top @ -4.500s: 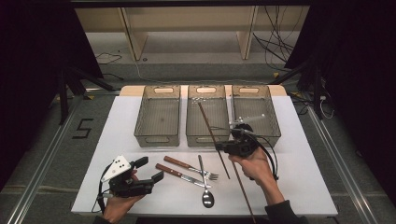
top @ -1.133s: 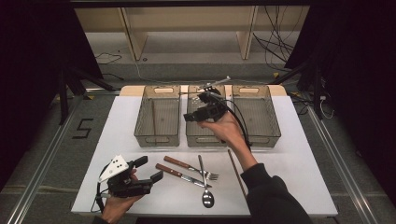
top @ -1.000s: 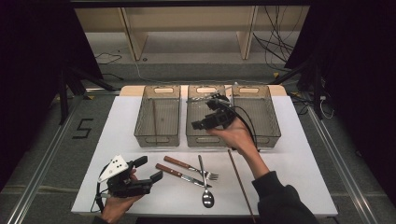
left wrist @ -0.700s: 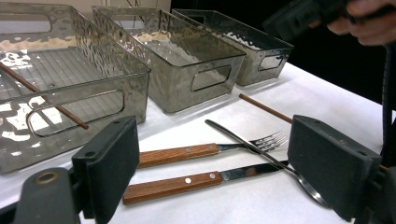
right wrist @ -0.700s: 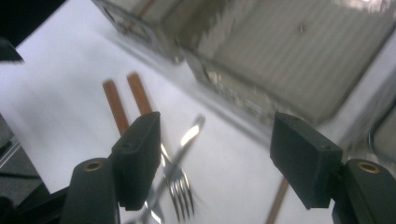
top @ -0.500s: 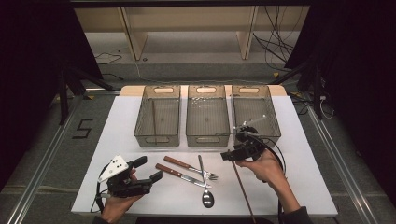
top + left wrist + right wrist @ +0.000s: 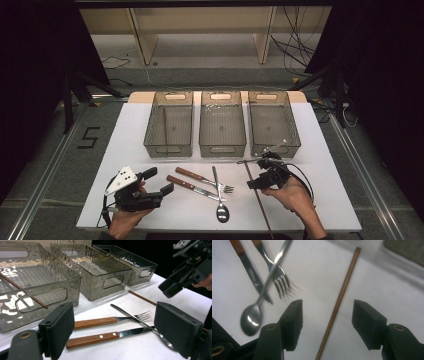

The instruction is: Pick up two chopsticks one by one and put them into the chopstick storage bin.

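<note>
The right gripper (image 7: pixel 325 322) hung just above the white table (image 7: pixel 340 200) with its jaws apart, having just been closing, and the brown chopstick (image 7: pixel 338 302) lay on the table between them, untouched, beside the fork (image 7: pixel 278 277) and spoon (image 7: pixel 250 318).

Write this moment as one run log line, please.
right gripper: open, jaws closing, astride chopstick | left gripper: open, resting | first chopstick: in left bin
</note>
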Demonstrator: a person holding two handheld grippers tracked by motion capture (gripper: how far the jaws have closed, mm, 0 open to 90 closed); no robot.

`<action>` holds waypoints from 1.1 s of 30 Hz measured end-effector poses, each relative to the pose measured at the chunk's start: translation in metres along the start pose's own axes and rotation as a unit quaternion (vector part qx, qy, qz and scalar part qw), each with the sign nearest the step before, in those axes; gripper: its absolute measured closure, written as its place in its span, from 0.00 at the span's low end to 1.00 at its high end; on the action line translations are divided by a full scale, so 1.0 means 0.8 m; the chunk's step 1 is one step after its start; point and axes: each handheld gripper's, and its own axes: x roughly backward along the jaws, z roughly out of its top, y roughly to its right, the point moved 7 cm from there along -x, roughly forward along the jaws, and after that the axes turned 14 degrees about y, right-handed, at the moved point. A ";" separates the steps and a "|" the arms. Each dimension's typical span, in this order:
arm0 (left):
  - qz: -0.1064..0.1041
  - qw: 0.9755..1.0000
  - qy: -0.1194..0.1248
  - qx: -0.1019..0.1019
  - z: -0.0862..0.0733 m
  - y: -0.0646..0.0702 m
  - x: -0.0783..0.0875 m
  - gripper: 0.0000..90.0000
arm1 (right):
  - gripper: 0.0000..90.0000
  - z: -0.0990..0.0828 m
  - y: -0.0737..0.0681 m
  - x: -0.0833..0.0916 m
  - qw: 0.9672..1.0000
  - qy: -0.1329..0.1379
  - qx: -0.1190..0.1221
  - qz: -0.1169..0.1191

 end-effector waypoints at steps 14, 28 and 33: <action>0.000 1.000 -0.003 -0.007 -0.001 0.001 0.000 0.18 | 0.60 -0.029 0.000 -0.009 0.998 -0.057 0.010 -0.010; -0.001 1.000 -0.004 -0.007 -0.001 0.002 -0.001 0.18 | 0.73 -0.044 -0.003 -0.011 0.995 -0.092 0.029 -0.023; -0.001 1.000 -0.004 -0.007 -0.001 0.002 -0.001 0.18 | 0.75 -0.048 -0.005 -0.013 0.993 -0.105 0.033 -0.028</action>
